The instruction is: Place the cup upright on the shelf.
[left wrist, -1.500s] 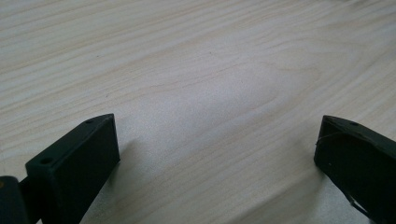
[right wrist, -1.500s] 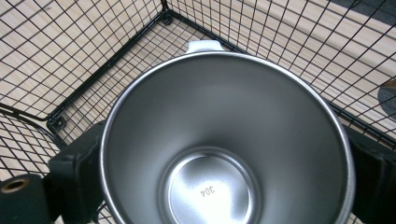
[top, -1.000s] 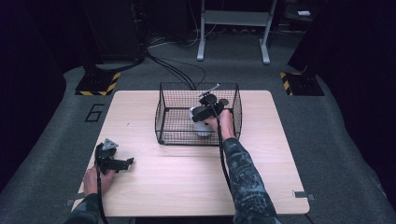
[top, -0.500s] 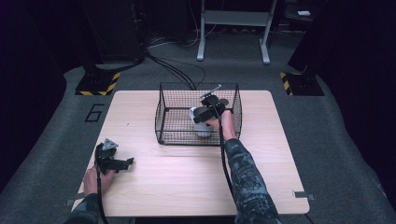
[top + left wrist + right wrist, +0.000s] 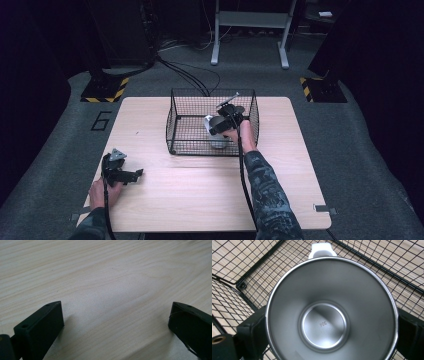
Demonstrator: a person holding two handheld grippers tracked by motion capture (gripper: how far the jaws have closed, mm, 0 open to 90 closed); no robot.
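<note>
Dim room w/ grey carpet floor [image 5: 360, 150]. Light wood table [image 5: 200, 200] in middle. Far side: metal stand [image 5: 250, 30], black cables [image 5: 185, 75], yellow-black striped plates [image 5: 105, 90] left & right.

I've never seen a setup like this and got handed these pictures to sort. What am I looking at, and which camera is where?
A person at a wooden table holds a tool with two jaws in each hand. One camera looks down from above; one more rides on each tool, looking along its jaws. The left hand-held gripper rests open near the table's left edge, holding nothing. The right hand-held gripper reaches into a black wire basket, its jaws on either side of a steel cup with a white handle.
</note>
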